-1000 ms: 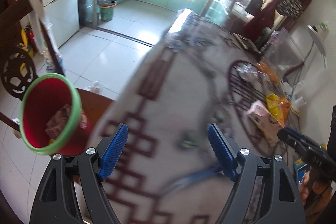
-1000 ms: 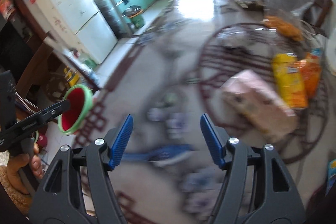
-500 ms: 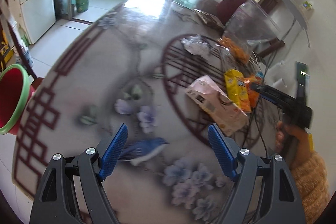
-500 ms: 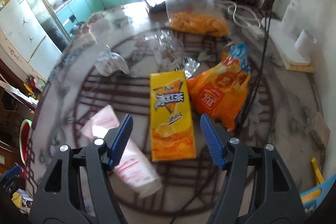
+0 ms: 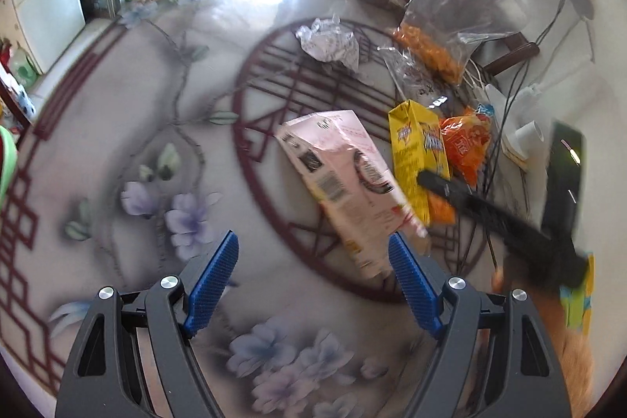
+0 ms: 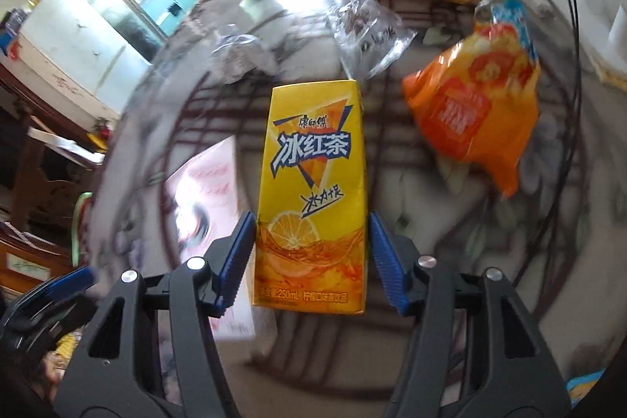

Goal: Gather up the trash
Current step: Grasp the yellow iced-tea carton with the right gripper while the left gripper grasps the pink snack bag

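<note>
A: Two grippers are seen above a patterned bench (image 5: 164,112). What is being reached for, and where is it placed?

B: A yellow tea carton (image 6: 313,190) is laid flat near the bench's middle, its lower end set between the fingers (image 6: 239,253) of the right gripper (image 6: 311,257). The fingers are being drawn together around the carton; whether the pads are pressed on its sides yet cannot be told.

A: And what is found around the carton?

B: A pink carton (image 5: 345,183) is laid just left of it, an orange snack bag (image 6: 474,104) to its right, and crumpled clear wrappers (image 6: 368,30) beyond it. All are probably left for later collection.

A: And the left gripper?

B: The left gripper (image 5: 311,281) is held with fingers spread, nothing between them, near the pink carton's lower end, which is judged to be its likely target.
</note>
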`<act>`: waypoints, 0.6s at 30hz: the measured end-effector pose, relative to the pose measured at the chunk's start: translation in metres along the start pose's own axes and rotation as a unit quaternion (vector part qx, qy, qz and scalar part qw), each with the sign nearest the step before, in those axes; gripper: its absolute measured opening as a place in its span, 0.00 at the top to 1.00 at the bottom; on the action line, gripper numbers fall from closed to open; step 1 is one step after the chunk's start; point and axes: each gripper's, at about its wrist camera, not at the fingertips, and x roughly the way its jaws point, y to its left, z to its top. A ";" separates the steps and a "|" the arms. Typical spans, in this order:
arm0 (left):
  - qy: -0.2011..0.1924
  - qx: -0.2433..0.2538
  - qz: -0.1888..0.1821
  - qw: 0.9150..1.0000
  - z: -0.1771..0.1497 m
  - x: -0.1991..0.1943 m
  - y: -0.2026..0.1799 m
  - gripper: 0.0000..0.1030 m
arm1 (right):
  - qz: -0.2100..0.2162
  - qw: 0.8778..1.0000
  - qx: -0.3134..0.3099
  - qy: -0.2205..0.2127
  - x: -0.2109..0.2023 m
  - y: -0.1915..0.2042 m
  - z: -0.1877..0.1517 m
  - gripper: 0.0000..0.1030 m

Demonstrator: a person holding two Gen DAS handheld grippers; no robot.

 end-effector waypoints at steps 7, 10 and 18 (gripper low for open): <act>0.027 0.007 0.007 1.000 0.015 0.041 -0.023 0.27 | 0.005 1.000 0.028 -0.012 -0.018 -0.015 -0.025 0.44; 0.035 0.009 -0.002 0.999 0.020 0.056 -0.032 0.25 | -0.014 0.999 0.042 -0.029 -0.029 -0.030 -0.025 0.44; 0.060 0.009 0.002 0.998 0.029 0.087 -0.049 0.20 | -0.028 0.998 0.056 -0.032 -0.033 -0.052 -0.023 0.44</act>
